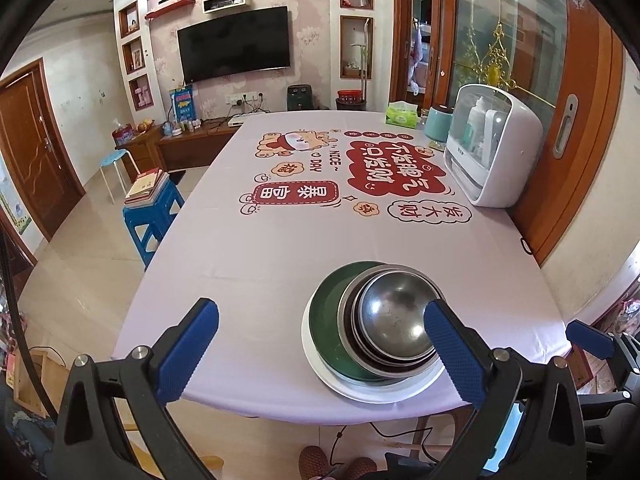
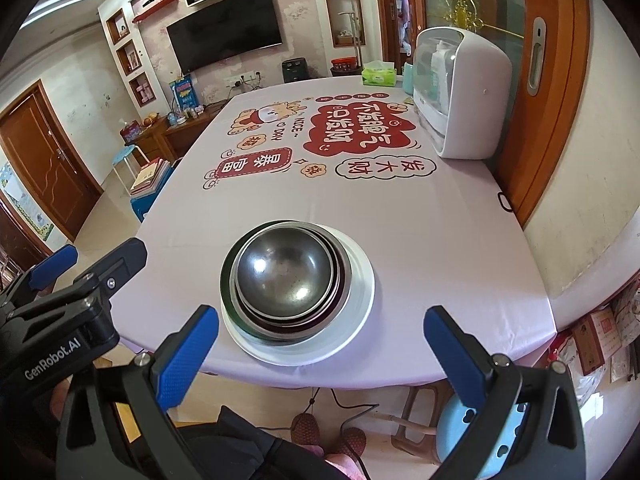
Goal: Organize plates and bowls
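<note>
Bright, even daylight; glare spots on the steel bowl (image 2: pixel 286 276); sharp centre, strong fisheye bending and black vignette at edges.

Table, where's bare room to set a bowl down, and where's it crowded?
Free: the tablecloth between the stacked dishes and the red print, and either side of the stack. Crowded: the far right edge, with the white cabinet, teal container and tissue box.
</note>
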A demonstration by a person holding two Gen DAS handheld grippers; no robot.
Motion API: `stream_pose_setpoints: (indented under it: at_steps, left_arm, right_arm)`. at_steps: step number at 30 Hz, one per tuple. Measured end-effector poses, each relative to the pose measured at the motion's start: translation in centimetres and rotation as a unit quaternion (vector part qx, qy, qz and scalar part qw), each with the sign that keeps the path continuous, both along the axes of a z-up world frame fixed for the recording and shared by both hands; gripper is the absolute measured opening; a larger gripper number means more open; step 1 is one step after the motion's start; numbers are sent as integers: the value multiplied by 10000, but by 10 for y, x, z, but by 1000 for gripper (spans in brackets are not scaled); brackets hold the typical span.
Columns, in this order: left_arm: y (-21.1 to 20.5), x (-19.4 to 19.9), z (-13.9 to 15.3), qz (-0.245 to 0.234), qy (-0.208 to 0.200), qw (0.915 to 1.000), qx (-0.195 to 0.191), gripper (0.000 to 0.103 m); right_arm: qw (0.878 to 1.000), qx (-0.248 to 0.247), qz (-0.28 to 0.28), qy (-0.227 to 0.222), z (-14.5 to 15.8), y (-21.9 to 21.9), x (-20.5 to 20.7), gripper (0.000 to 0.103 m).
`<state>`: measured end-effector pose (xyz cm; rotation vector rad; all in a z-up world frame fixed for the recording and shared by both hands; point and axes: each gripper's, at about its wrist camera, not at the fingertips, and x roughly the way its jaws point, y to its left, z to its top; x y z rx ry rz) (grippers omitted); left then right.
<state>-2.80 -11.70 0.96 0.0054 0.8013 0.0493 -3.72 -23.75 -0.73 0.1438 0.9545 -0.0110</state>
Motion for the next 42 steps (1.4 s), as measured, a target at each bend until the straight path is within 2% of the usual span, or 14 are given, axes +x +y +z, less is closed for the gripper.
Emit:
stream_pose_setpoints:
  at_steps: [13, 42]
  left_arm:
    - [-2, -4, 3, -95, -83, 9999, 16, 102]
    - [-3, -4, -4, -149, -1, 9999, -70, 102]
  right_arm:
    - [10000, -10, -12, 8, 0, -1, 0, 103]
    - [10000, 17, -56, 64, -1, -5, -4, 103]
